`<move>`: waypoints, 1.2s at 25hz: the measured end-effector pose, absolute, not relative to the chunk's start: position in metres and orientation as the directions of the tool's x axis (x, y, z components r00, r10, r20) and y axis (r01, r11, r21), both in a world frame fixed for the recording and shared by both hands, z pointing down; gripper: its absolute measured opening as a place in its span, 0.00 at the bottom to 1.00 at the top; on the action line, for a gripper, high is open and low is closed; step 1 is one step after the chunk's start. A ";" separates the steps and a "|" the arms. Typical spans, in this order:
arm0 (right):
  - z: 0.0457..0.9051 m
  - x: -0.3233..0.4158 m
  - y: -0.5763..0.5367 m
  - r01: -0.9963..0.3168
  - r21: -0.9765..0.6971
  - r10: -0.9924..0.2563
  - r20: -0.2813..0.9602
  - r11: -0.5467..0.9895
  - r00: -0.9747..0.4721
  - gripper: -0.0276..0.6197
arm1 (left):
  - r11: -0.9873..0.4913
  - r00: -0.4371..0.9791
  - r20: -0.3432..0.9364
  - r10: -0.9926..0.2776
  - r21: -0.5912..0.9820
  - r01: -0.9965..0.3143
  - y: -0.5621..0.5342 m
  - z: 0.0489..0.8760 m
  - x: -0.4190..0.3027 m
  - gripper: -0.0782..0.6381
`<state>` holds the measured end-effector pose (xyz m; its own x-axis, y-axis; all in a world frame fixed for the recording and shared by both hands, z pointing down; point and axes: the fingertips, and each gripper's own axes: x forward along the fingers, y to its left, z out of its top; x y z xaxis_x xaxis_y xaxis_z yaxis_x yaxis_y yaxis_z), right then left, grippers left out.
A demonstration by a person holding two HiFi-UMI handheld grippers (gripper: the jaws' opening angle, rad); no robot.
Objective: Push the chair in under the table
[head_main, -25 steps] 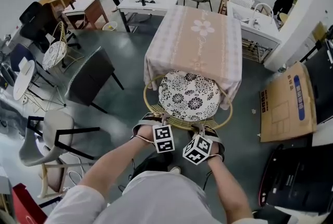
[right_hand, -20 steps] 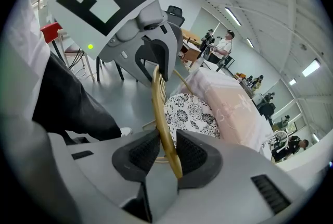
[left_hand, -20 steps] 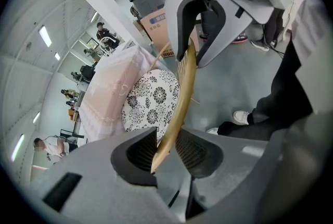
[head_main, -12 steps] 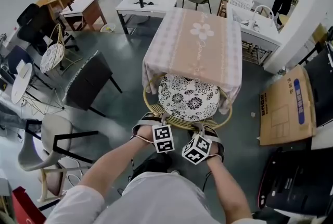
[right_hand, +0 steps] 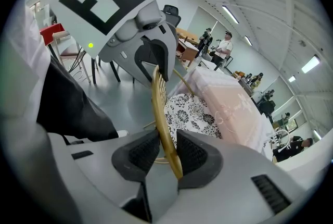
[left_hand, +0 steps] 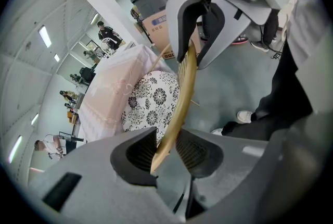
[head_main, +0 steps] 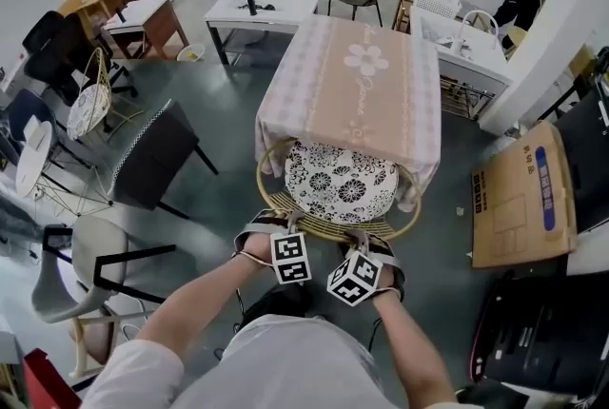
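The left tool [left_hand: 165, 150] and the right tool [right_hand: 167, 152] each pinch the chair's top rail [head_main: 319, 228], side by side. The chair [head_main: 341, 184] stands with its flowered seat partly under the cloth-covered worktop [head_main: 357, 84]. The push looks best kept level and even through both hands, straight in, so that neither side swings and the cloth doesn't snag.

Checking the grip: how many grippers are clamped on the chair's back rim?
2: the left gripper on the chair rim, left part; the right gripper beside it, to the right. None hidden.
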<state>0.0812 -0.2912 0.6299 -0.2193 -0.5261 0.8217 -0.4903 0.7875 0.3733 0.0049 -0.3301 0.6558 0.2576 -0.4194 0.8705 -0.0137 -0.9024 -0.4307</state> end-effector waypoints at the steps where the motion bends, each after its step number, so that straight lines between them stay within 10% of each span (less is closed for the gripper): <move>1: 0.630 0.082 -0.292 -0.494 0.373 -0.528 0.821 0.785 -0.219 0.18 | -0.904 0.259 0.871 -0.417 -0.428 -0.013 -0.331 0.656 0.005 0.26; 30: 0.600 0.085 -0.279 -0.763 0.216 -0.597 0.759 0.610 -0.262 0.22 | -0.895 0.363 0.819 -0.444 -0.383 -0.230 -0.312 0.631 0.002 0.31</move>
<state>0.0847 -0.2790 0.6000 -0.2621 -0.5966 0.7585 -0.7625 0.6098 0.2162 0.0016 -0.3120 0.6314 0.3629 -0.4438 0.8193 -0.2298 -0.8948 -0.3829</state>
